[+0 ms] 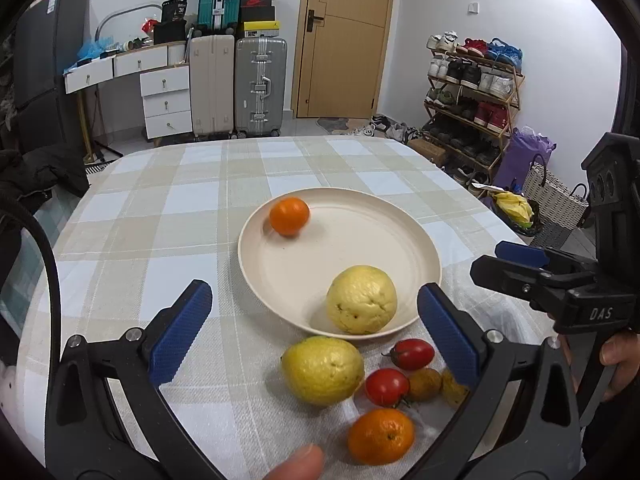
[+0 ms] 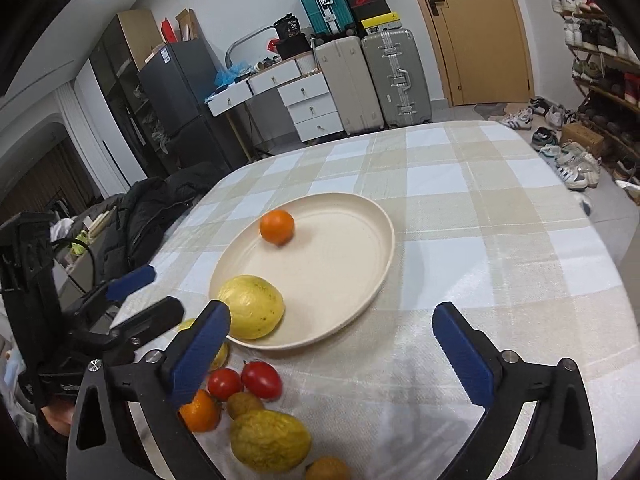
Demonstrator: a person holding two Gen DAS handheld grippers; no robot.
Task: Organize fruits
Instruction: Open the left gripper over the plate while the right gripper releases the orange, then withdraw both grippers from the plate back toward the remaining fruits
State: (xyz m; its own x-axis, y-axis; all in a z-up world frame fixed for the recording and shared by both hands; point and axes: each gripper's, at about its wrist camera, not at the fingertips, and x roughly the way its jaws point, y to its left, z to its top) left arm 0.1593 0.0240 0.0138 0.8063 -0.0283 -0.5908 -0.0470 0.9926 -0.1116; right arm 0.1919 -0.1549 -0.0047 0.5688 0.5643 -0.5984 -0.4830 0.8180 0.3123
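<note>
A cream plate (image 1: pixel 400 208) (image 2: pixel 384 216) on the checked cloth holds a small orange (image 1: pixel 289 216) (image 2: pixel 277 227) near its far rim and a pale yellow fruit (image 1: pixel 361 305) (image 2: pixel 252 306) near its front rim. In front of the plate lie another yellow fruit (image 1: pixel 322 370), two red tomatoes (image 1: pixel 412 354) (image 2: pixel 262 379), small brown fruits (image 1: pixel 425 384) and a second orange (image 1: pixel 381 436). My left gripper (image 1: pixel 315 294) is open and empty, hanging over the plate's front edge. The right gripper (image 2: pixel 331 314) is open and empty too, just right of the pile.
The table's rounded far edge (image 1: pixel 280 138) drops to the floor. A dark coat (image 2: pixel 160 208) lies off the left side. Suitcases (image 1: pixel 260 84) and a shoe rack (image 1: pixel 472 96) stand by the walls. A person's fingertip (image 1: pixel 298 462) shows at the bottom.
</note>
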